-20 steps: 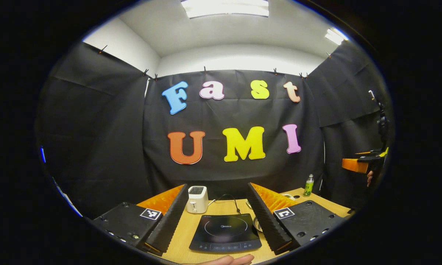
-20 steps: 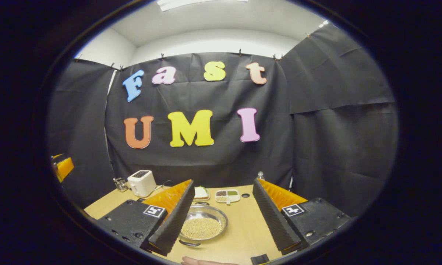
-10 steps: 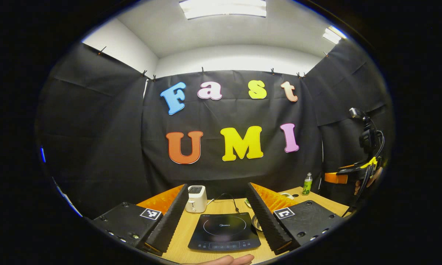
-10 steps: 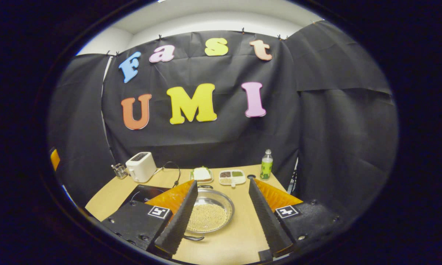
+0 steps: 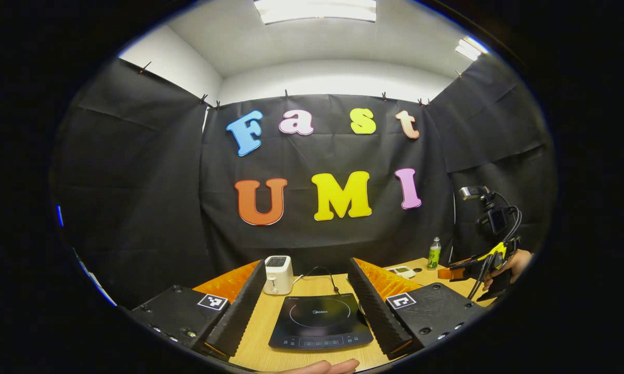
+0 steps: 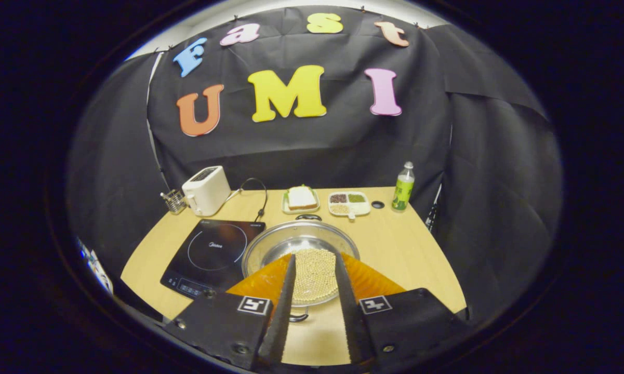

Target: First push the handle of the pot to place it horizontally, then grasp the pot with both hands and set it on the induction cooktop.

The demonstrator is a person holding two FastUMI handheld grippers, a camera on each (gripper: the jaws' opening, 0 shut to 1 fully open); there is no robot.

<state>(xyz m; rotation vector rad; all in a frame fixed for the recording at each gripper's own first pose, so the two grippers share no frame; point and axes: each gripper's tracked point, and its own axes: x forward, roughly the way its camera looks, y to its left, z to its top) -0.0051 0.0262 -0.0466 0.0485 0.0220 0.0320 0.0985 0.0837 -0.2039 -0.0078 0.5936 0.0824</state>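
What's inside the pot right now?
The pot holds a bed of small pale round beads, seen in the right gripper view. The right tongs cover its near part, so the rest is hidden.

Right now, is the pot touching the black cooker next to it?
Cannot tell. In the right gripper view the pot's rim meets the induction cooktop's edge in the picture with no table showing between them, but contact isn't plain.

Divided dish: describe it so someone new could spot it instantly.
On the wooden table, look along the far edge by the black wall. The divided dish sits between the sandwich plate and the green bottle; it alone has compartments holding different grains.
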